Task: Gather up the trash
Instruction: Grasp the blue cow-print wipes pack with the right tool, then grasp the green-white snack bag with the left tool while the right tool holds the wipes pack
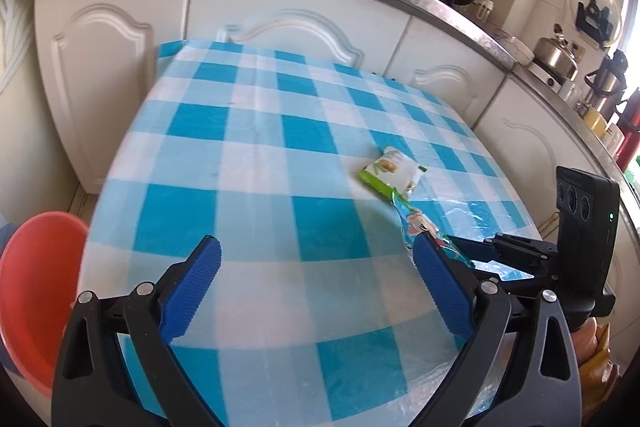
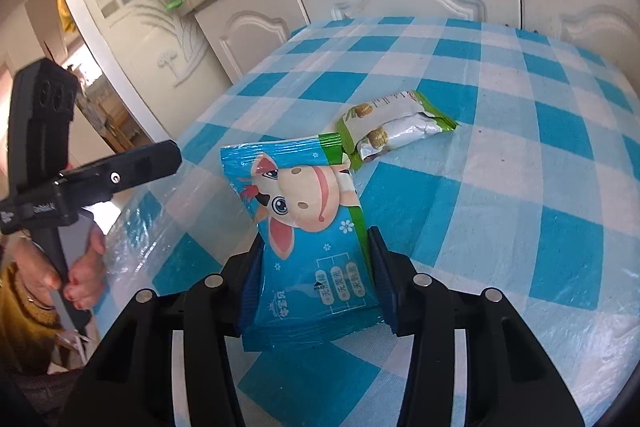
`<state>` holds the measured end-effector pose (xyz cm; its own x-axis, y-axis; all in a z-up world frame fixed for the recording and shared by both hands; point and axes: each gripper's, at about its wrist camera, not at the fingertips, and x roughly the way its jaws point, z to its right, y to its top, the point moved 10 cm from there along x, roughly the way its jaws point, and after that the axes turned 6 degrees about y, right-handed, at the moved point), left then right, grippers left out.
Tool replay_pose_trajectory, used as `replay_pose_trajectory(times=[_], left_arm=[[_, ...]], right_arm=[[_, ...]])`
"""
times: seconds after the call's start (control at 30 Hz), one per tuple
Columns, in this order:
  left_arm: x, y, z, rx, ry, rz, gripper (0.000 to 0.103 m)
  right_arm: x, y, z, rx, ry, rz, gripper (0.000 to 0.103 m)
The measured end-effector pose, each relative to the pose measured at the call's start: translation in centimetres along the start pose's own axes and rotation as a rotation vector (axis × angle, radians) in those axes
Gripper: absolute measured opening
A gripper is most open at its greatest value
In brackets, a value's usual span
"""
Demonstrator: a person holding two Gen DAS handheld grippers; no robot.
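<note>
A round orange-red plastic basin point(image 1: 36, 291) sits low off the left edge of the blue-and-white checked tablecloth point(image 1: 248, 163), which serves as the landmark here. Above the near part of that cloth, the left gripper point(image 1: 316, 281) hangs with its blue-padded jaws spread wide and nothing between them. Further right, near the cloth's right side, a small green-and-white foil snack wrapper point(image 1: 390, 169) lies flat on the checks. Just nearer than it, the blue cartoon-cow plastic packet point(image 2: 308, 235) is raised off the cloth, tilted, its top edge reaching close to the green wrapper. The right gripper point(image 2: 316, 279) has its jaws closed in against both long sides of that packet, pinching it. Behind the cloth's far edge stand white panelled cabinet doors point(image 1: 120, 75).
</note>
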<state>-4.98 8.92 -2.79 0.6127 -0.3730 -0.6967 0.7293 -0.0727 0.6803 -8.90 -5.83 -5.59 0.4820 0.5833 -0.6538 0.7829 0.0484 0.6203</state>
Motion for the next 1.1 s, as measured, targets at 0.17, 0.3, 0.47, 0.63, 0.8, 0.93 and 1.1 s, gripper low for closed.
replay_pose_trajectory(times=[0.17,0.3,0.47,0.63,0.8,0.93,1.1], left_arm=[[1.5,0.5,1.9,0.04,-0.046,-0.005,0.097],[3.1,0.7,3.9,0.103,-0.055,-0.025,0.097],[5.5,1.5,7.3,0.213,-0.057,-0.057,0.097],[8.3,3.0,10.2,0.332,-0.043,-0.086,0.097],[10.3,3.7,11.6,0.422,-0.028,-0.111,0.097],[11.6,3.8,11.6,0.448,-0.014,-0.126,0.095],[12.7,3.3,11.5,0.45,0.016,-0.15,0.066]], right_arm=[[-2.2,0.4,1.5,0.138,0.151,0.081,0.048],[-4.5,1.2,3.3,0.235,0.215,0.173,0.048],[-6.5,1.9,6.4,0.321,0.188,0.264,0.048],[-7.2,2.4,7.8,0.364,0.181,0.312,0.048],[-7.5,2.5,8.6,0.386,0.193,0.323,0.049],[-7.6,2.4,8.7,0.386,0.194,0.324,0.049],[-7.6,2.2,8.9,0.397,0.202,0.322,0.049]])
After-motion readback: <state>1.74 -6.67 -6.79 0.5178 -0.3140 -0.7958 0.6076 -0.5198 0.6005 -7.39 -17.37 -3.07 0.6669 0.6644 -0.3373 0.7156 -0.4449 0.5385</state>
